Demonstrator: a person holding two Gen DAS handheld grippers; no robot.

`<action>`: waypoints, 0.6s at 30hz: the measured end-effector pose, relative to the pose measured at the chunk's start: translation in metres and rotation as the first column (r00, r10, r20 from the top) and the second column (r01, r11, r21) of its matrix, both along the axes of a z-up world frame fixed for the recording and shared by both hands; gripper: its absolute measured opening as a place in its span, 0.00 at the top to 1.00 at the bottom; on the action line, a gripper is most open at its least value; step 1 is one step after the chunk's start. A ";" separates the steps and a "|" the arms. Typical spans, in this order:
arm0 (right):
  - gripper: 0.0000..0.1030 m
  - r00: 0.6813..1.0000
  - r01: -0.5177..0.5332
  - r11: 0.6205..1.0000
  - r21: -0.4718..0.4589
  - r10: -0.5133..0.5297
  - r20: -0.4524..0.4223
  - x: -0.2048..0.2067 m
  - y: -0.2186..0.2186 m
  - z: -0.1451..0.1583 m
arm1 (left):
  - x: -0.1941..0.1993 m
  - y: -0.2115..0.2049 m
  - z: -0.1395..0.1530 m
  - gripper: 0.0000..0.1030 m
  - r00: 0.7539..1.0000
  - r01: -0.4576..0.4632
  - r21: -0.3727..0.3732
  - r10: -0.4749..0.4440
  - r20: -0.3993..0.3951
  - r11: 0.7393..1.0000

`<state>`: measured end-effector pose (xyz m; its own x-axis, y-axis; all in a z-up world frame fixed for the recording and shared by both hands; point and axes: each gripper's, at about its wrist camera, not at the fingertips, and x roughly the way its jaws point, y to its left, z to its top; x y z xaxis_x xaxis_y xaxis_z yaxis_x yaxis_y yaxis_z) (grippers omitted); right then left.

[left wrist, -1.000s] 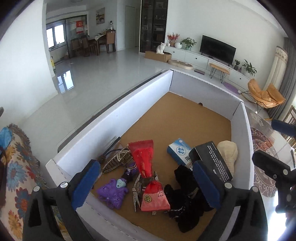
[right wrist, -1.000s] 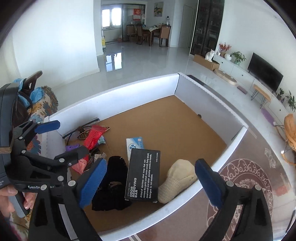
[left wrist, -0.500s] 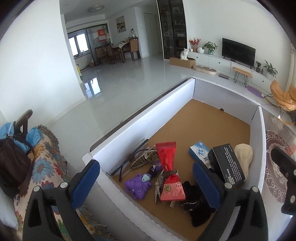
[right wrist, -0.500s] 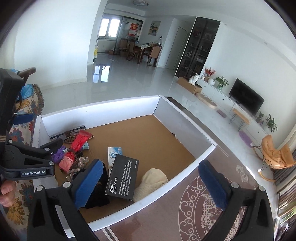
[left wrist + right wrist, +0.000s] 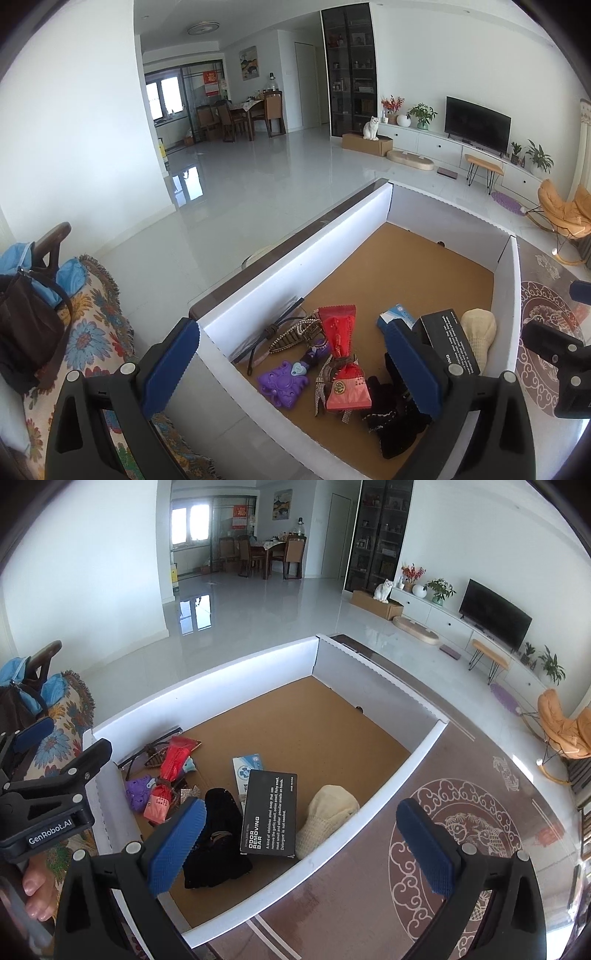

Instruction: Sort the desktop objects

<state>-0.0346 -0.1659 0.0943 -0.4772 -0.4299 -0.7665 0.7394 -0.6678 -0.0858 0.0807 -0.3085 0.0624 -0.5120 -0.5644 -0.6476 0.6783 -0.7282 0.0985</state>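
A white-walled box (image 5: pixel 295 273) with a cardboard floor holds the objects at its near end. In it lie a purple toy (image 5: pixel 282 382), a red pouch (image 5: pixel 341 354), a beaded hair clip (image 5: pixel 291 334), a blue-and-white packet (image 5: pixel 397 314), a black carton (image 5: pixel 271 810) printed "odor removing bar", a cream knitted piece (image 5: pixel 328 812) and a black cloth (image 5: pixel 218 834). My left gripper (image 5: pixel 291 365) hangs open above the purple toy and the pouch, holding nothing. My right gripper (image 5: pixel 301 845) is open above the box's near wall, also empty.
A flowered throw (image 5: pixel 92 332) with a brown bag (image 5: pixel 26 332) lies left of the box. The box stands on a table top with a dragon pattern (image 5: pixel 461 830). A hand (image 5: pixel 33 886) grips the left tool. Beyond is shiny white floor.
Both grippers have risen and drawn back from the box, so it looks smaller and more of the room shows. The objects lie where they were, and both grippers stay open.
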 end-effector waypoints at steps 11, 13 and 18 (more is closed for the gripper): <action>0.00 0.998 0.005 0.999 0.037 -0.008 0.063 -0.005 -0.009 0.002 | -0.001 -0.002 0.006 0.01 0.999 0.016 0.031 -0.015 -0.038 0.999; 0.00 0.996 0.008 0.999 0.032 -0.010 0.087 -0.007 -0.009 0.000 | 0.000 -0.002 0.006 0.01 0.999 0.013 0.038 -0.011 -0.044 0.999; 0.00 0.996 0.002 0.999 0.045 -0.006 0.093 -0.007 -0.012 -0.006 | 0.002 -0.002 0.003 0.01 0.998 0.013 0.035 -0.011 -0.055 0.999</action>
